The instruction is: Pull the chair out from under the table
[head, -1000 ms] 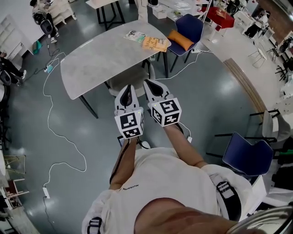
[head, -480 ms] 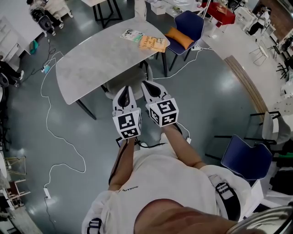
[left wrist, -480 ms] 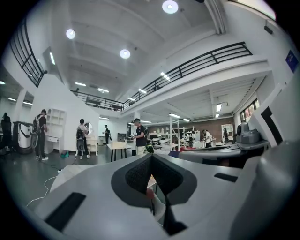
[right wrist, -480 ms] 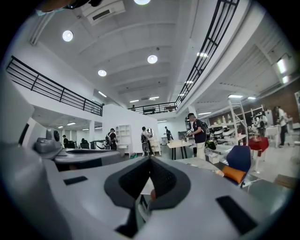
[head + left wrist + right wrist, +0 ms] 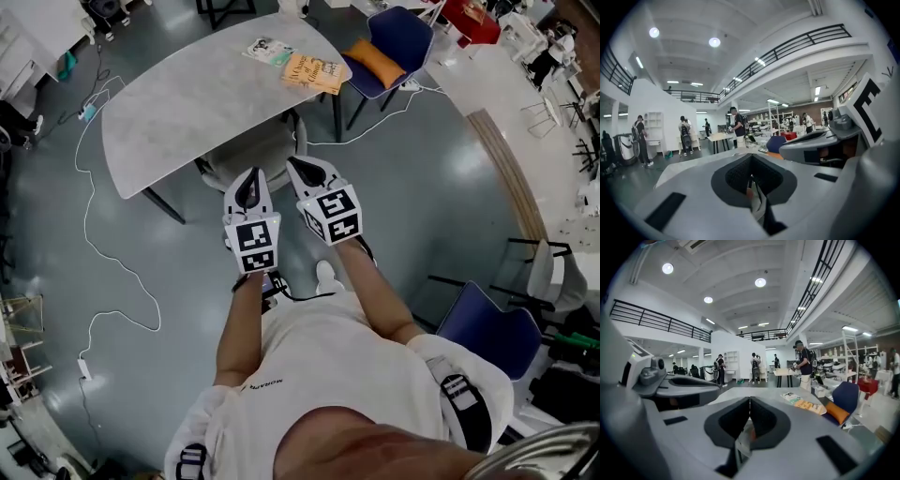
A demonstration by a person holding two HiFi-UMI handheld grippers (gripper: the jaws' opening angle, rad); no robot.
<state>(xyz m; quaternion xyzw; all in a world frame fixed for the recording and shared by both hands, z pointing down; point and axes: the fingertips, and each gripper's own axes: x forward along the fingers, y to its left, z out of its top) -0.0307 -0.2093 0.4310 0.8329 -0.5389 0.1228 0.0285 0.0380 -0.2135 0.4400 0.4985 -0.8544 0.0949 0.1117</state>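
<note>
Both grippers, left point(image 5: 249, 180) and right point(image 5: 307, 172), have come forward and down toward the chair point(image 5: 258, 153) (each with its jaws together and nothing between them), which still sits tucked under the table point(image 5: 178, 94), so the pull hasn't begun and a grasp probably comes next.

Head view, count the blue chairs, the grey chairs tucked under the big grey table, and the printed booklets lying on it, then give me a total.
blue padded chairs: 2
light grey chair tucked under the rounded grey table: 1
printed paper booklets on that table: 2
Total: 5
</note>
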